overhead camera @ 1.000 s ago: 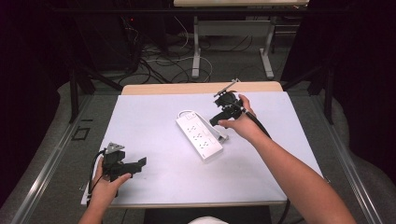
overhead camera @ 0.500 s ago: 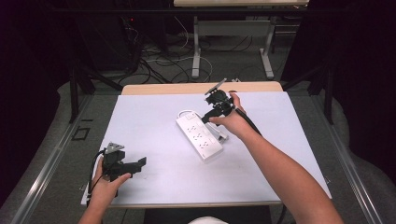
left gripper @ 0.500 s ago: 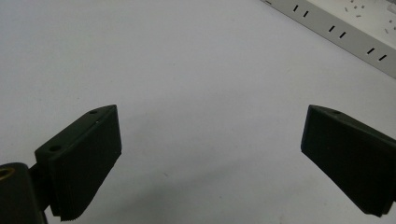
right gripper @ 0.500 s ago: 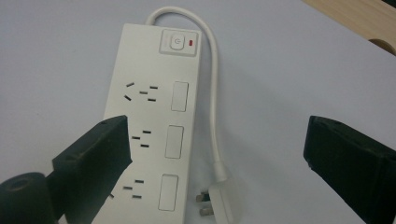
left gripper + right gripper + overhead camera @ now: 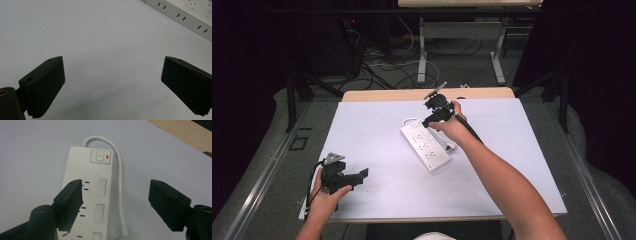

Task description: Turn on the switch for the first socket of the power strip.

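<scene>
Right gripper view has the power strip (image 5: 86,202) running lengthwise up the frame's centre under the right tool (image 5: 115,205) (2 jaws apart, just closing, nothing pinched).

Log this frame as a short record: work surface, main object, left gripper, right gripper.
surface: white table top
main object: white power strip, lying flat mid-table, its cord looped along one side
left gripper: jaws open, nothing between them, near the table's front left corner
right gripper: above the power strip's switch end, jaws apart and just closing, nothing gripped
</scene>
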